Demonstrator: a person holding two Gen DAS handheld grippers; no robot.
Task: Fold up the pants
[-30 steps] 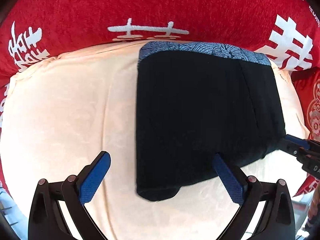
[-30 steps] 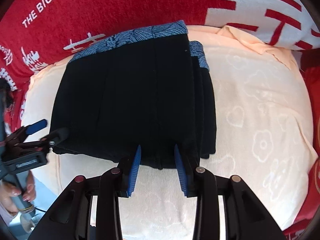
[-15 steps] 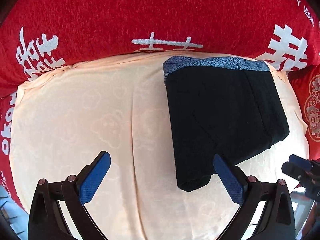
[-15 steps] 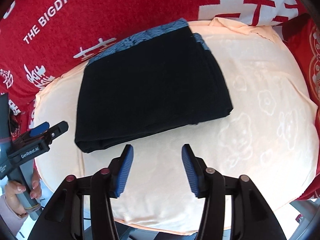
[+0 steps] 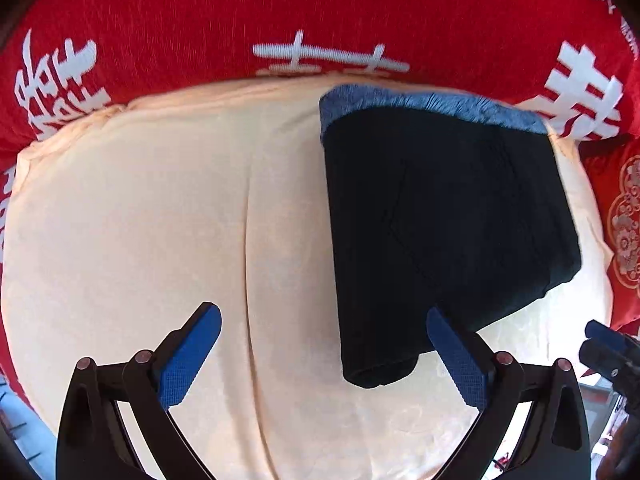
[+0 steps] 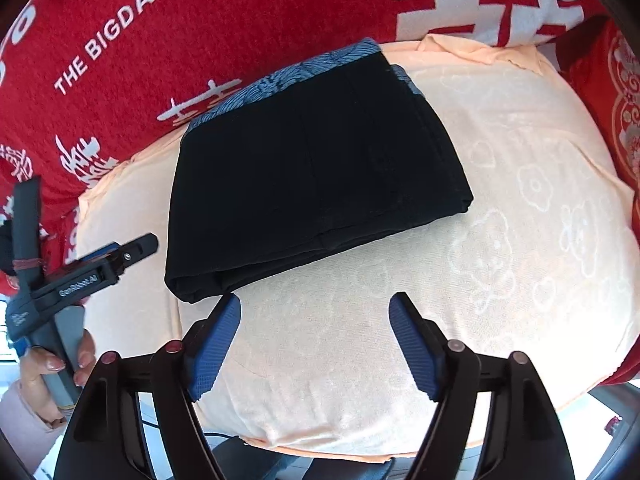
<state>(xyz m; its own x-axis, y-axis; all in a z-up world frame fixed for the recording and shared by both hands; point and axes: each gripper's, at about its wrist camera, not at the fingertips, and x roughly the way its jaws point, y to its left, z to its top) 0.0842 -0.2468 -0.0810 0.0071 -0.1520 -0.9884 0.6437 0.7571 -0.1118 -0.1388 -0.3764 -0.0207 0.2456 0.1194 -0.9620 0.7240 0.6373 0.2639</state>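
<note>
Right gripper has just been opening, jaws wide, nothing between them. Left gripper spread wide too, empty. Beyond, the folded black pants, blue patterned waistband, lie flat on the soft peach cushion; fuzzy red blanket behind.

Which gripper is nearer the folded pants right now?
Left, narrowly. The left gripper has one blue pad overlapping the folded pants' near edge; the right gripper, jaws just opened and empty, sits just off their near corner. Neither grips them.

Bare peach cloth flanks the folded pants; nothing else obstructs.
</note>
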